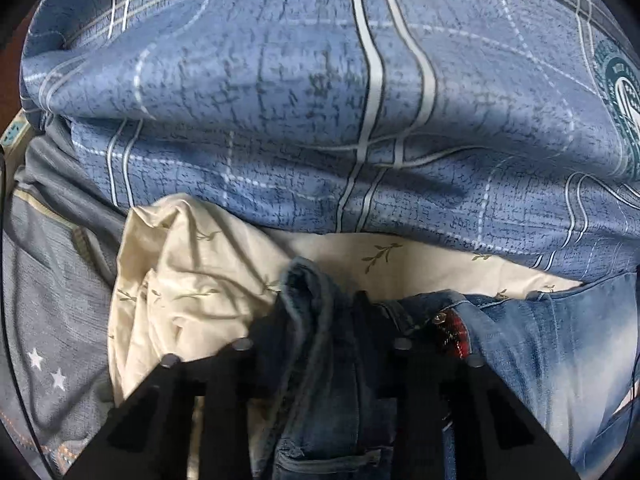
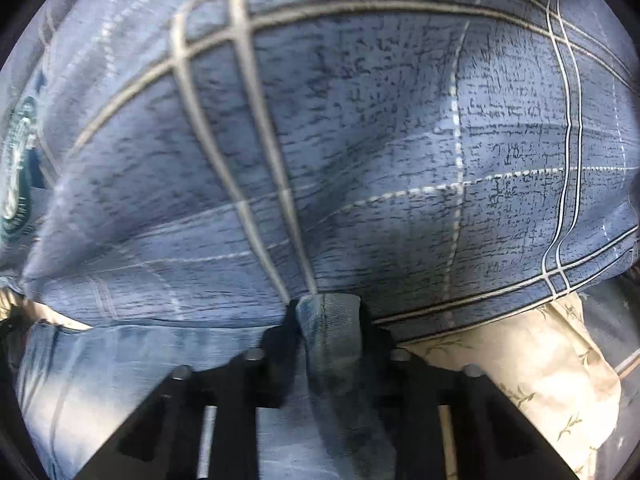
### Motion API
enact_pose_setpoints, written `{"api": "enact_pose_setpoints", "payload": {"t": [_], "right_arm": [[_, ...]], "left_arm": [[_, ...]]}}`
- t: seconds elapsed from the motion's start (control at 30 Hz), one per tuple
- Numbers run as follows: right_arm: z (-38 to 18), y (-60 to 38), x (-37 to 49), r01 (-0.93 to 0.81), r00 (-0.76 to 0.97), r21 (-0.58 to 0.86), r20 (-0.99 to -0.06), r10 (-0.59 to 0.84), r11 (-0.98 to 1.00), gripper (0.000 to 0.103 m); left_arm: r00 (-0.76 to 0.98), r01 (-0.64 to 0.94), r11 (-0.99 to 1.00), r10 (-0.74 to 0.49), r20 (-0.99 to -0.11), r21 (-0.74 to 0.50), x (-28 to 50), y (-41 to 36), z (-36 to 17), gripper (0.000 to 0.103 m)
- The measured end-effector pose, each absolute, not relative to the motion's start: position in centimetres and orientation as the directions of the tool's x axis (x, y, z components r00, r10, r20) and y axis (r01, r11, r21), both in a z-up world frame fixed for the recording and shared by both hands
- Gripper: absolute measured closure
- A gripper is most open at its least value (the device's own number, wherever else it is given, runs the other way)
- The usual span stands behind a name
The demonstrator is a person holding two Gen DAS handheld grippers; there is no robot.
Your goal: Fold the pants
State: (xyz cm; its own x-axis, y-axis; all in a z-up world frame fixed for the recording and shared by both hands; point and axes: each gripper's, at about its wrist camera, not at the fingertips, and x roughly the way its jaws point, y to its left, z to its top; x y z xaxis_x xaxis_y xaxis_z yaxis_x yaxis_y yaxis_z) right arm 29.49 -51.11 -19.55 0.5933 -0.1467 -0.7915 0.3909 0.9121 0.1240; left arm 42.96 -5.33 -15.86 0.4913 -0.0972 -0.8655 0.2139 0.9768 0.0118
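Blue denim pants (image 1: 540,344) lie on a cream leaf-print sheet, with a red plaid patch (image 1: 454,334) showing near the waistband. My left gripper (image 1: 320,304) is shut on a bunched fold of the pants' edge, which sticks up between its black fingers (image 1: 368,320). In the right wrist view the same pants (image 2: 120,368) spread to the left. My right gripper (image 2: 328,320) is shut on another pinched fold of denim that stands between its fingers (image 2: 280,344), right against the blue duvet.
A bulky blue checked duvet (image 1: 300,100) fills the far side in both views, also the duvet (image 2: 340,140) here. The cream sheet (image 1: 192,280) bunches at left; the sheet (image 2: 540,368) shows at right. A grey star-print cloth (image 1: 44,320) lies far left, and a power strip (image 1: 12,132) at the left edge.
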Motion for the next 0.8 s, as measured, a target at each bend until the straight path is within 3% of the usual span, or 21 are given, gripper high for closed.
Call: {"api": "enact_pose_setpoints", "payload": {"t": [0.13,0.43,0.47,0.5,0.8], "right_arm": [[-16.8,-49.3,27.8,0.375,0.649,0.115,-0.741,-0.172,0.920,0.087],[-10.9,-47.2,19.2,0.366,0.734,0.159,-0.655,-0.180,0.917,0.088],[-10.7,-48.1,17.8,0.367,0.740,0.171,-0.649,-0.176,0.914,0.088],[-10.4,-48.5,15.8,0.369,0.748,0.187,-0.641,-0.172,0.910,0.088],[-10.7,-46.2,5.0,0.364,0.759,0.242,-0.637,-0.136,0.899,0.088]], "left_arm": [[0.539,0.226,0.974,-0.116,-0.835,0.011,41.7,-4.4,-13.7,0.078],[0.631,0.254,0.964,-0.226,-0.742,-0.077,33.3,-1.7,-7.2,0.080],[0.634,0.256,0.962,-0.240,-0.735,-0.093,32.5,-0.1,-6.9,0.080],[0.638,0.255,0.962,-0.245,-0.730,-0.100,32.0,0.3,-6.9,0.090],[0.667,0.278,0.953,-0.284,-0.689,-0.123,20.8,4.8,-7.4,0.092]]}}
